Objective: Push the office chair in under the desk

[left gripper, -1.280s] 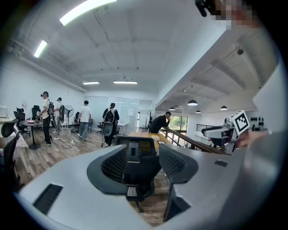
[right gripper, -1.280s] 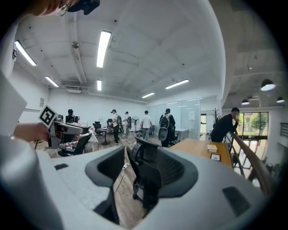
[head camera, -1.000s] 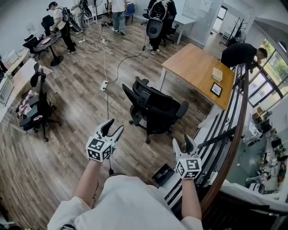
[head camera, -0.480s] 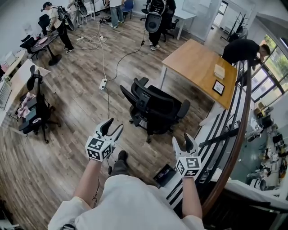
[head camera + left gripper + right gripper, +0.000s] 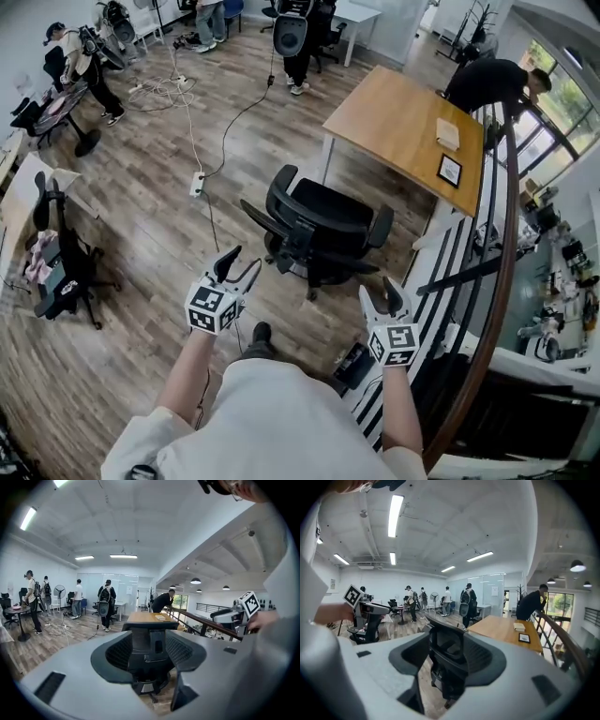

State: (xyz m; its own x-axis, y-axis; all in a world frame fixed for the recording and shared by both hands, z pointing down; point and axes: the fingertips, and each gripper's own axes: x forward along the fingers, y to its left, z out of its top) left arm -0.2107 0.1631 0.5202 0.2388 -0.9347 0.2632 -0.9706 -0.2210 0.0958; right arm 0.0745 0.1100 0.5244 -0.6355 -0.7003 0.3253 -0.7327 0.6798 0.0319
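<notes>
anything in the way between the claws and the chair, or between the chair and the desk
Nothing visible does. Bare wood floor separates both the left claw and right claw from the black mesh office chair, and the chair from the wooden-topped desk. A thin floor cable passes left of the chair.

No word, number or brand can be read in any view. The squares on the left gripper [image 5: 241, 262] and the right gripper [image 5: 380, 292] carry only black-and-white block patterns (codes for a machine, not letters). The dark framed card [image 5: 449, 170] lying on the desk [image 5: 384, 117] shows a pale face, too small to make out any print. The pale pad [image 5: 449, 134] near it on the same desk shows no legible marking either.
</notes>
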